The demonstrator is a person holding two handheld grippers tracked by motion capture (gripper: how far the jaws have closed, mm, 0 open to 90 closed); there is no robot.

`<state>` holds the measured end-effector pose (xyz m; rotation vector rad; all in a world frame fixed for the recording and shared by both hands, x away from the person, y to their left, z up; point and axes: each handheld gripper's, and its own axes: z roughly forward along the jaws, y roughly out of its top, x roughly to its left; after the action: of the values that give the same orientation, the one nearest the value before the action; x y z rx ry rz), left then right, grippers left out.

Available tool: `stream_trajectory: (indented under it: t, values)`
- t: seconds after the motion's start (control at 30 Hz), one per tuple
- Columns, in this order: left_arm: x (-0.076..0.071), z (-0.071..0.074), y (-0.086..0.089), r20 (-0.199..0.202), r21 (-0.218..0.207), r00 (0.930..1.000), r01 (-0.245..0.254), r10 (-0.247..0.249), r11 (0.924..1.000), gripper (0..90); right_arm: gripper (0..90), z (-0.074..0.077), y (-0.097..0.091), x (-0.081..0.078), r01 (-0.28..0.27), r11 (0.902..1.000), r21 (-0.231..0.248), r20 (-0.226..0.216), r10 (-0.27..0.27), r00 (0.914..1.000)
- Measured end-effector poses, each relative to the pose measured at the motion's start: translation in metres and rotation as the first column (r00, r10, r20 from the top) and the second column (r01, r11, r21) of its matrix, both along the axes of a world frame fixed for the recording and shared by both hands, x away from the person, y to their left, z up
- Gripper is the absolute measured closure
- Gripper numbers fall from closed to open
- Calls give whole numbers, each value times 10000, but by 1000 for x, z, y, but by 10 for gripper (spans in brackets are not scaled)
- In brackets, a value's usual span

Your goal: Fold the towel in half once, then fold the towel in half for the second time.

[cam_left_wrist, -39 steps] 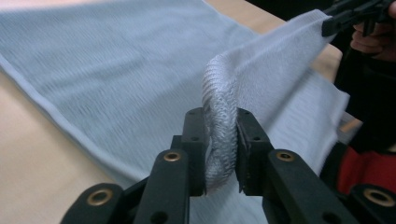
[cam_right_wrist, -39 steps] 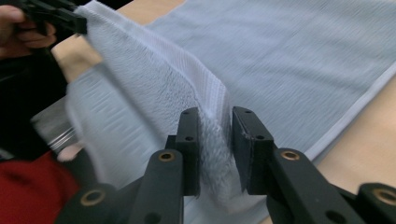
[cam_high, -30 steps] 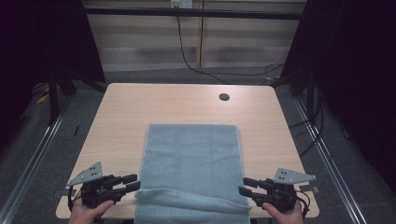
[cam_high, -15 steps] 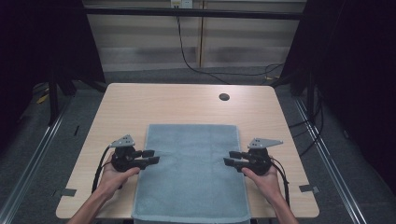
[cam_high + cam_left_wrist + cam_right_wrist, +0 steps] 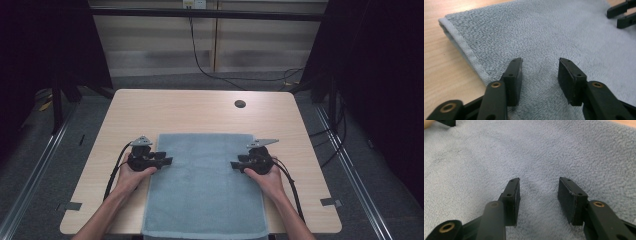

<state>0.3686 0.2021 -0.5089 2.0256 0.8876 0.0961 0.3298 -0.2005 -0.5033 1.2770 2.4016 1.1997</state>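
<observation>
A grey-blue towel (image 5: 205,185) lies flat on the wooden table (image 5: 190,112), its near end reaching the front edge. My left gripper (image 5: 167,161) rests at the towel's left edge, about halfway along, pointing inward. In the left gripper view it (image 5: 540,65) is open above the terry cloth (image 5: 544,32) just inside the hem, with nothing between the jaws. My right gripper (image 5: 233,164) sits at the towel's right edge, pointing inward. It (image 5: 539,182) is open over the towel (image 5: 524,150) and holds nothing.
A dark round cable hole (image 5: 240,104) is in the table's far right part. Bare wood lies beyond the towel and along both sides. Cables (image 5: 210,70) run on the floor behind the table. The right gripper's jaws (image 5: 621,13) show far off in the left gripper view.
Both grippers moved from the towel's near corners at the table's front edge up to its mid sides. The bunched ridge at the towel's near end now lies flat.
</observation>
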Motion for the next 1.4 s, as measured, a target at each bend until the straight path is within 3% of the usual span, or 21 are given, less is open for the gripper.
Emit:
stream_trajectory:
  t: [0.17, 0.37, 0.47, 0.57, 0.7, 0.93, 1.1, 1.27, 1.33, 1.4]
  values:
    - [-19, 0, 2, 147, 151, 9992, 380, -382, 9992, 563, 530, 2, 1, -17, -248, 9995, -210, -117, 246, 9996]
    - [-46, 4, 5, -176, 192, 9969, 766, -762, 9969, 577, 532, 3, -3, -44, -451, 9990, 68, -465, 454, 9979]
    - [-58, 6, 5, -226, 207, 9946, 1017, -1012, 9946, 569, 530, 6, -1, -59, -640, 9976, -262, -495, 627, 9968]
    - [-62, 10, 6, -333, 85, 9926, 1173, -1170, 9931, 544, 505, 10, -3, -66, -804, 9965, -214, -553, 791, 9953]
    - [-54, 16, 11, -374, -77, 9953, 894, -896, 9960, 524, 491, 22, -18, -59, -246, 9995, 176, 192, 242, 9995]
    - [-22, 28, 20, -193, -192, 9998, -7, 3, 9998, 487, 478, 36, -46, -27, 700, 9966, 433, 798, -733, 9941]
    - [-3, 32, 22, 91, -392, 9984, -561, 565, 9977, 469, 468, 35, -56, -4, 1075, 9918, 688, 826, -1130, 9902]
    - [18, 27, 22, -143, -442, 9968, -794, 789, 9959, 463, 460, 33, -58, 13, 1181, 9918, 483, 692, -1213, 9902]
    - [24, 26, 18, -16, -140, 9967, -810, 810, 9966, 458, 455, 30, -58, 20, 1204, 9920, 381, 625, -1226, 9905]
    - [29, 23, 17, -201, -233, 9972, -727, 722, 9971, 454, 449, 27, -60, 25, 1178, 9925, 337, 513, -1195, 9915]
